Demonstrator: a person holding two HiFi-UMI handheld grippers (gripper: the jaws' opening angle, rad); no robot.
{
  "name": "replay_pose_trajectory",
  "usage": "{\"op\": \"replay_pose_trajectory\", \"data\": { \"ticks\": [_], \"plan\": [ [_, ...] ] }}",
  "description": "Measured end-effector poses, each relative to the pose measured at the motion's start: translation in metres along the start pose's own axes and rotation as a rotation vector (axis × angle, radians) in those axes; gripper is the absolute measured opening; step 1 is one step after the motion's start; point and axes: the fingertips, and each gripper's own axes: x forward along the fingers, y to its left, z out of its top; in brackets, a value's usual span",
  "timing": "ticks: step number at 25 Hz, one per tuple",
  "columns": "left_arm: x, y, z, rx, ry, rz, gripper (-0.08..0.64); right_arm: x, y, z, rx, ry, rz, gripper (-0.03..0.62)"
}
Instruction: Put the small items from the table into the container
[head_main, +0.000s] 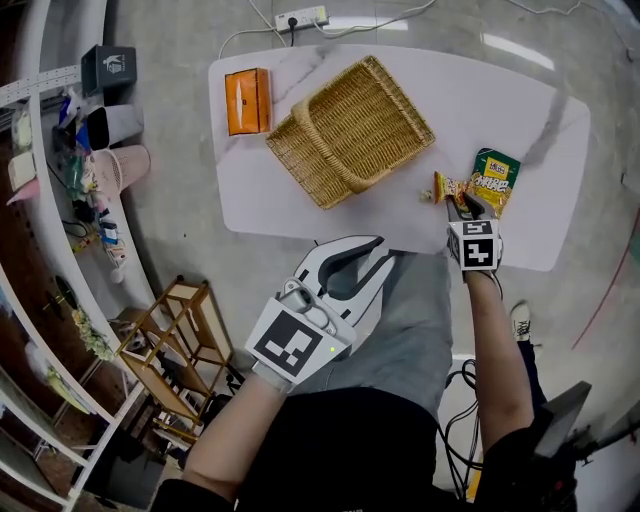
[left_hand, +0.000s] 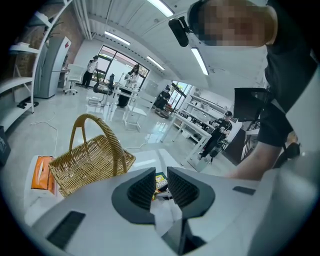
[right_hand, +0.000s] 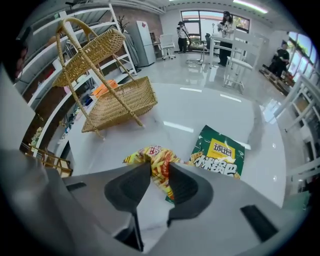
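One yellow snack packet (right_hand: 152, 153) sits pinched by my right gripper (right_hand: 159, 166). My left gripper (left_hand: 160, 172) hangs part-open, empty.

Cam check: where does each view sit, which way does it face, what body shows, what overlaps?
Head view: on the person's head, looking steeply down at the table, basket, left gripper, right gripper; forearms and lap show.
Left gripper view: on the left gripper, facing past its empty, parted jaws toward the basket; person's torso at right.
Right gripper view: on the right gripper, angled down; jaws pinch the yellow snack packet, green bag beyond.
Shared: all three catch the basket.
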Motion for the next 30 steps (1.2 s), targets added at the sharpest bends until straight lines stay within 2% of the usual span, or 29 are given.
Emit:
{"op": "replay_pose_trajectory", "data": {
  "ticks": [11,18,25,30],
  "plan": [
    [-0.01,-0.006,0.003,-0.015,-0.02,0.015,0.054,-0.017,0.014,0.021,-0.026,-0.044,0.037,0.094],
    [-0.025,-0.003,0.005,-0.027,-0.041,0.042,0.054,-0.027,0.059,0.056,-0.123,-0.109,0.117,0.091],
    [-0.045,0.005,0.005,-0.041,-0.07,0.077,0.054,-0.023,0.103,0.084,-0.127,-0.142,0.191,0.091],
    [-0.056,0.012,0.002,-0.045,-0.077,0.095,0.054,-0.014,0.116,0.104,-0.105,-0.181,0.219,0.091]
  ]
}}
